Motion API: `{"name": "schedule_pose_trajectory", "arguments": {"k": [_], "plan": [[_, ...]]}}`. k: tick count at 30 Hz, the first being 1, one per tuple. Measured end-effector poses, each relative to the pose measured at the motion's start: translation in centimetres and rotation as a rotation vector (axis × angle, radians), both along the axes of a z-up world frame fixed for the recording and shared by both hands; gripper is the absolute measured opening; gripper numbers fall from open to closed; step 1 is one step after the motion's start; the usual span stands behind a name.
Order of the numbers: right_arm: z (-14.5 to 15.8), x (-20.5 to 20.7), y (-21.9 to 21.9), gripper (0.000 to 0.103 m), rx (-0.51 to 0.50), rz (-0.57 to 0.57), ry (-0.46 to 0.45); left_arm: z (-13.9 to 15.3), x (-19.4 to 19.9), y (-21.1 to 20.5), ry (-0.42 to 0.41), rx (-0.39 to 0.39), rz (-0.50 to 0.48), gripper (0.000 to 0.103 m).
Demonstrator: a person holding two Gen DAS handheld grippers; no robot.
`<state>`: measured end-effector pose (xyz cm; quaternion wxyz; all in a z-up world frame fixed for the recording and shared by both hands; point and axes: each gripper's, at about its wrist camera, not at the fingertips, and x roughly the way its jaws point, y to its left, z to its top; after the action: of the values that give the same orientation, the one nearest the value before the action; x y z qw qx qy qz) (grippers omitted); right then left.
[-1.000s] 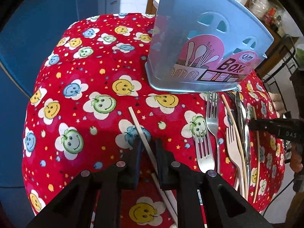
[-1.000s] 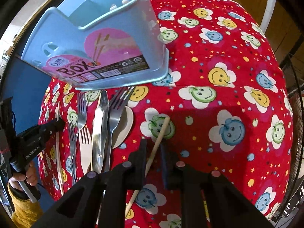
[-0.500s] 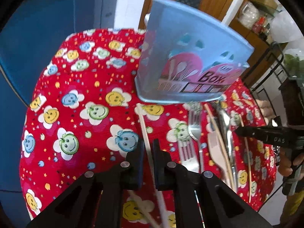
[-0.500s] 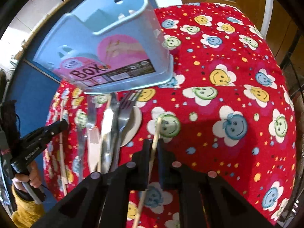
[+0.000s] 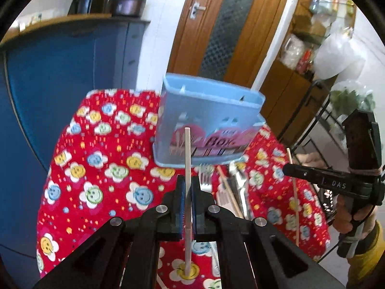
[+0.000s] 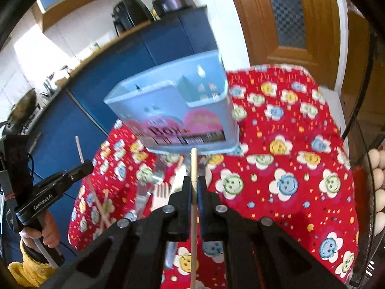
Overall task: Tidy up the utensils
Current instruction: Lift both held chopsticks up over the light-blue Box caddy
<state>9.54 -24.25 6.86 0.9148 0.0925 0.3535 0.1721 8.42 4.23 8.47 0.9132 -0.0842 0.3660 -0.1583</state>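
The left gripper (image 5: 188,187) pinches a white chopstick (image 5: 187,154); the right gripper (image 6: 194,187) pinches a wooden chopstick (image 6: 194,166). Both sticks point toward the blue utensil box (image 5: 207,122) at the far side, with loose cutlery (image 5: 231,187) lying near it on the red tablecloth (image 5: 96,168).

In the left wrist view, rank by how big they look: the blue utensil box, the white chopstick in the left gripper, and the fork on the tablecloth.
1. Blue utensil box.
2. White chopstick, long but thin; closeness to the camera enlarges it.
3. Fork, partly hidden behind the left gripper.
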Motion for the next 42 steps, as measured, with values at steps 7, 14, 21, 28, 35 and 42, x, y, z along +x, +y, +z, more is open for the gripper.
{"name": "schedule_pose_trajectory", "arguments": {"k": [7, 14, 21, 28, 35, 42], "plan": [[4.3, -1.8, 0.8, 0.006, -0.022, -0.014, -0.173, 4.3, -0.7, -0.3, -0.14, 0.002, 0.005, 0.004], [8.5, -1.4, 1.6, 0.006, -0.042, -0.039, -0.295, 8.2, 0.8, -0.8, -0.221, 0.031, 0.007, 0.004], [12.1, 1.0, 1.7, 0.006, -0.055, -0.091, -0.387, 13.1, 3.5, -1.1, -0.304, 0.054, 0.024, 0.004], [15.2, 3.8, 2.0, 0.006, -0.042, -0.147, -0.516, 15.2, 6.9, -2.1, -0.335, 0.098, 0.045, 0.004], [14.8, 7.2, 3.6, 0.006, -0.096, -0.181, -0.615, 13.3, 10.6, -3.1, -0.299, 0.105, 0.04, 0.004], [11.7, 10.1, 3.5, 0.006, -0.083, -0.167, -0.555, 9.8, 13.2, -3.4, -0.225, 0.127, 0.032, 0.004]]}}
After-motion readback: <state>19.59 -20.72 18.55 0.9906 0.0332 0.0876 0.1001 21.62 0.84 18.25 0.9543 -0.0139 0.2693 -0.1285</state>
